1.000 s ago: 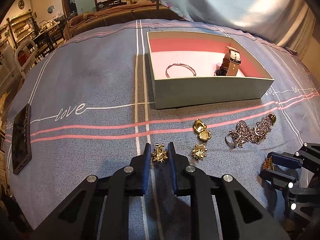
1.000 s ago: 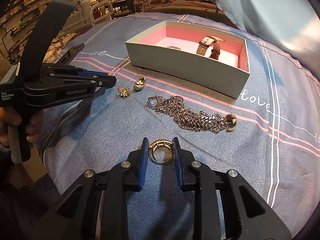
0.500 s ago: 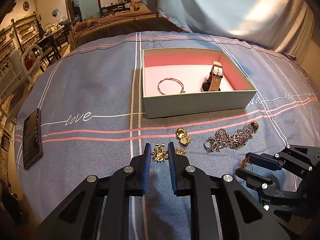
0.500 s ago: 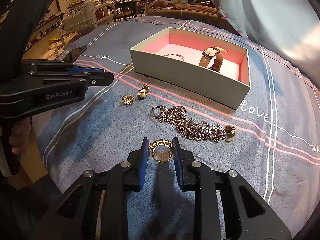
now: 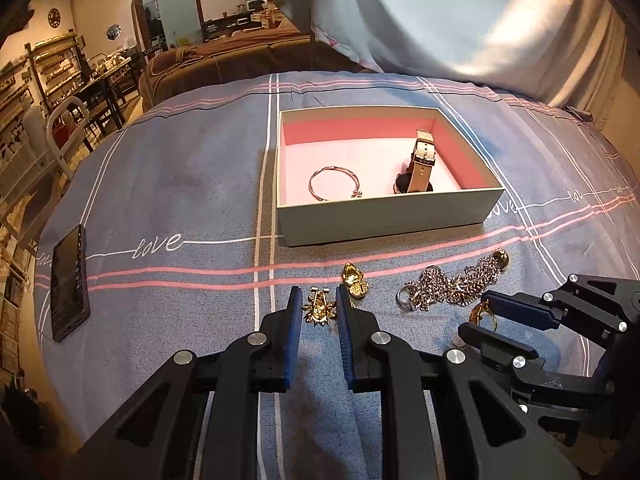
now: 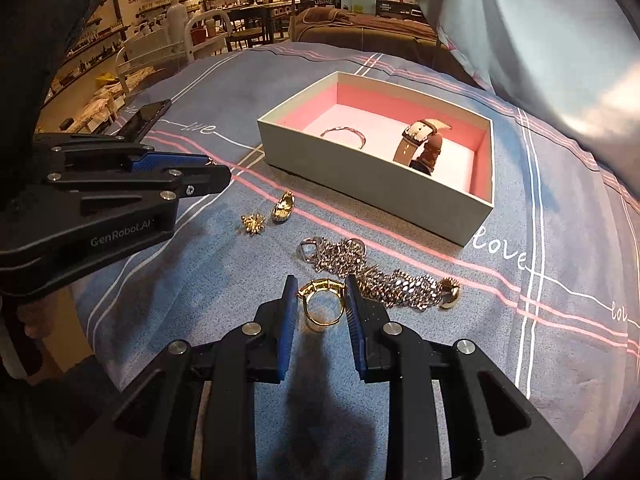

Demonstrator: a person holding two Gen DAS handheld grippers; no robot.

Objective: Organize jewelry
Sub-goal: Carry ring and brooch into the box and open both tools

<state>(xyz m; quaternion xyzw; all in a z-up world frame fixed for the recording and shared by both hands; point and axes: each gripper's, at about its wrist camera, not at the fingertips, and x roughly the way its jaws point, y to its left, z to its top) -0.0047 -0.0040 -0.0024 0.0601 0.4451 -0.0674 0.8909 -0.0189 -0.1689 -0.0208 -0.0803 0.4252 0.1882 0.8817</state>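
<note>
Since a second ago my left gripper has lifted off the bedspread with the gold brooch, so the pale box now sits farther out ahead of it and I see more of its floor. Its fingers are nearly closed, pinching the brooch between the blue pads. My right gripper has hardly shifted; its fingers are also narrowly set, clamped on the gold ring, held above the cloth.

Inside the box, the thin bangle lies near the front wall and the strap watch stands toward its right side. On the bedspread in front of the box lie a gold shell-shaped piece, a small gold starburst piece and the silver chain with its gold ball end. A dark phone rests near the bedspread's left edge.
</note>
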